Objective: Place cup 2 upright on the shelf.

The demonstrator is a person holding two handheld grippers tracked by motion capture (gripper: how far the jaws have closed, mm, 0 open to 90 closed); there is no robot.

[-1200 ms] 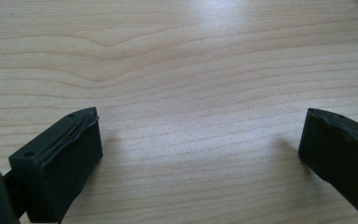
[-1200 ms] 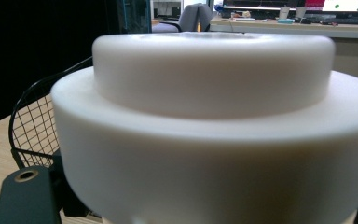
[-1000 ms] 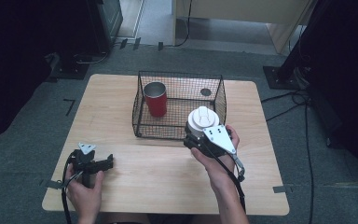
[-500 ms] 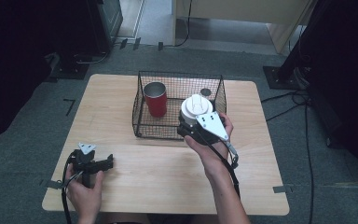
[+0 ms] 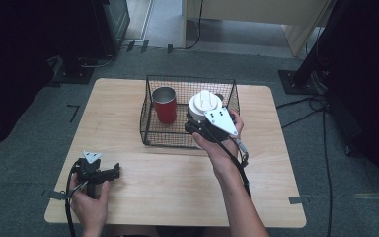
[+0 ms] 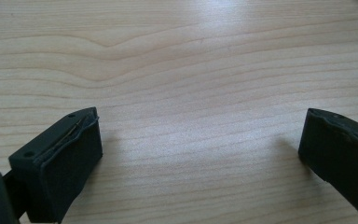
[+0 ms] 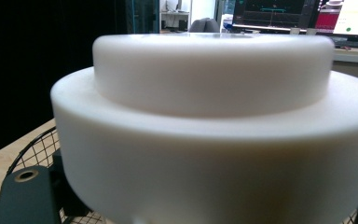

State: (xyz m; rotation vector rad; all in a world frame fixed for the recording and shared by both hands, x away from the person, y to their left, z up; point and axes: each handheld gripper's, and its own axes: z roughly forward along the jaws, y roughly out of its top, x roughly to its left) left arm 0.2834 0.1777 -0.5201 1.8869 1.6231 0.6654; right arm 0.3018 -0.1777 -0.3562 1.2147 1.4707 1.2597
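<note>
In the high view my right gripper (image 5: 205, 120) is shut on a white round lidded container (image 5: 206, 102) and holds it over the right half of a black wire basket (image 5: 170, 138). A red cup (image 5: 165, 104) stands upright in the basket's left half. The right gripper view has the white container (image 7: 205, 126) pressed close to the camera, with the basket's mesh (image 7: 37, 151) just below. My left gripper (image 5: 109, 172) rests low at the table's front left. Its jaws stand wide apart over bare wood (image 6: 200, 140), with nothing between them.
The wooden table (image 5: 128, 187) stands on grey carpet with dark equipment stands around it. A cable (image 5: 237, 163) trails from the right gripper along the forearm. The right gripper view has monitors (image 7: 279, 14) far behind.
My right gripper has carried the white container forward and a little left, from the basket's front right edge to above its right half. The left gripper has stayed put.
</note>
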